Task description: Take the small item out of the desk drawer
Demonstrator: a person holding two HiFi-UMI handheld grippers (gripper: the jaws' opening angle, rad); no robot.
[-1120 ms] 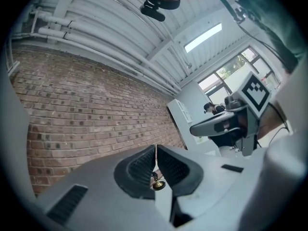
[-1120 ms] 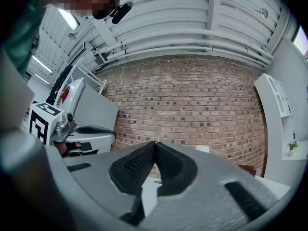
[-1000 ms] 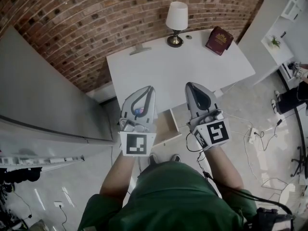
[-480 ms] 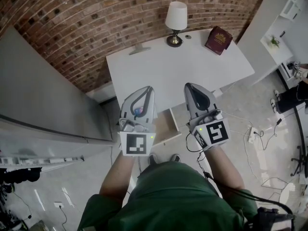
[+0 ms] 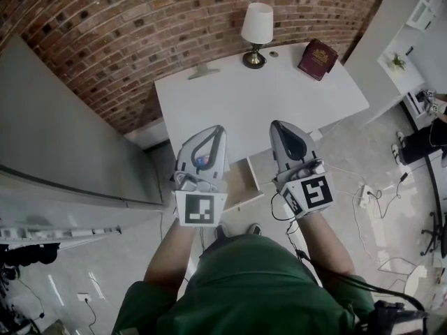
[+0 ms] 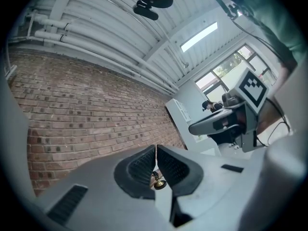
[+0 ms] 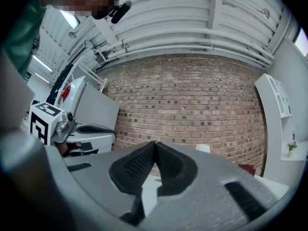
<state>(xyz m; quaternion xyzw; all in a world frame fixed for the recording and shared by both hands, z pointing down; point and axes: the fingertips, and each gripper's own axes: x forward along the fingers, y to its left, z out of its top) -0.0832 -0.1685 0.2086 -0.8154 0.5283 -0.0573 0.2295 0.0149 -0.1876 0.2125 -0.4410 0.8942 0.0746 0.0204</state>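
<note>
Both claws are up in front of the chest, pointing roughly level toward the brick wall (image 5: pixel 140 33), neither reaching for anything. Left gripper (image 5: pixel 217 130): jaws pressed together with nothing clamped; the brass glint in the slit is only the lamp (image 5: pixel 255 30) seen far behind. Right gripper (image 5: pixel 275 125): shut the same way and empty.

The desk (image 5: pixel 230 96) lies at twelve o'clock from the person. The drawer (image 5: pixel 236 183) seems to be pulled out at the desk's six o'clock edge, its wooden inside showing between the two grippers. I cannot make out a small item in it, as the grippers cover much of it. A little round thing (image 5: pixel 273 53) sits on the desktop at three o'clock of the lamp; whether that is the item, I cannot tell. So this fits an open drawer whose contents are hidden, or a piece that already lies up on top.

For room, the middle of the desktop is bare, with the book (image 5: pixel 318 58) at two o'clock. The drawer's front edge juts toward the legs. A grey panel (image 5: pixel 63 138) crowds nine o'clock, and cables (image 5: pixel 370 194) trail at four.
</note>
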